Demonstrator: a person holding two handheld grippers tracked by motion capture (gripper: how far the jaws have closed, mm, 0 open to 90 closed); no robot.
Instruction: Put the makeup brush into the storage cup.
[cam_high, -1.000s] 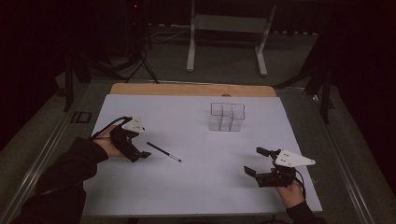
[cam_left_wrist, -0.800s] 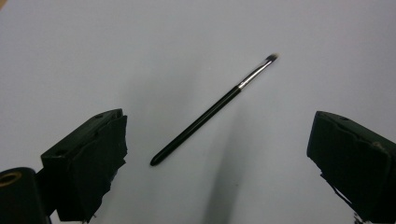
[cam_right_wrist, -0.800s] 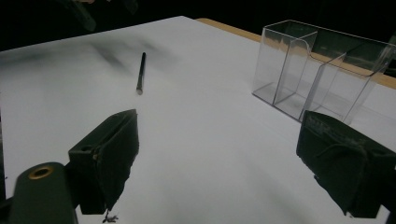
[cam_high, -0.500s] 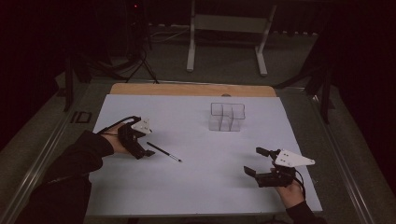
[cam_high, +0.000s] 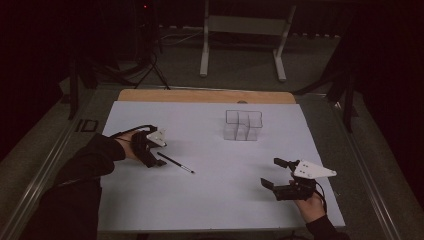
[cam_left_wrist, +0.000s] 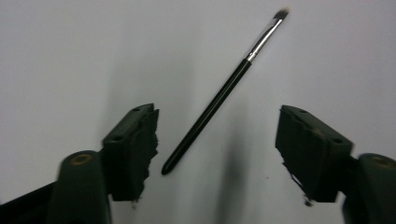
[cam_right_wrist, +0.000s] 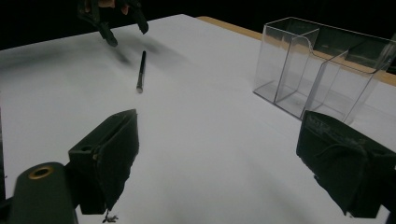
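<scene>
A thin black brush (cam_high: 176, 163) lies flat on the white table sheet (cam_high: 210, 200), left of centre. My left gripper (cam_high: 159, 159) points down over its handle end. In the left gripper view the handle end of the brush (cam_left_wrist: 219, 98) lies between the two jaws of the left gripper (cam_left_wrist: 217, 140), nearer the left one, and neither pad touches it. These jaws have just been closing. My right gripper (cam_high: 270, 172) rests near the front right with its jaws wide apart and nothing between them. The right gripper view shows the right gripper (cam_right_wrist: 219, 154), the brush (cam_right_wrist: 141, 70) and the left gripper (cam_right_wrist: 123, 30) farther off.
A clear plastic organizer (cam_high: 242, 125) with several compartments stands right of centre towards the back, close ahead of the right gripper as the organizer (cam_right_wrist: 317, 70). A wooden strip (cam_high: 205, 96) runs along the sheet's far edge. Stands and cables (cam_high: 150, 60) sit on the dark floor beyond.
My left gripper has shifted slightly right and down onto the brush's handle end, and its jaws have narrowed. The right gripper and the brush have not moved.
</scene>
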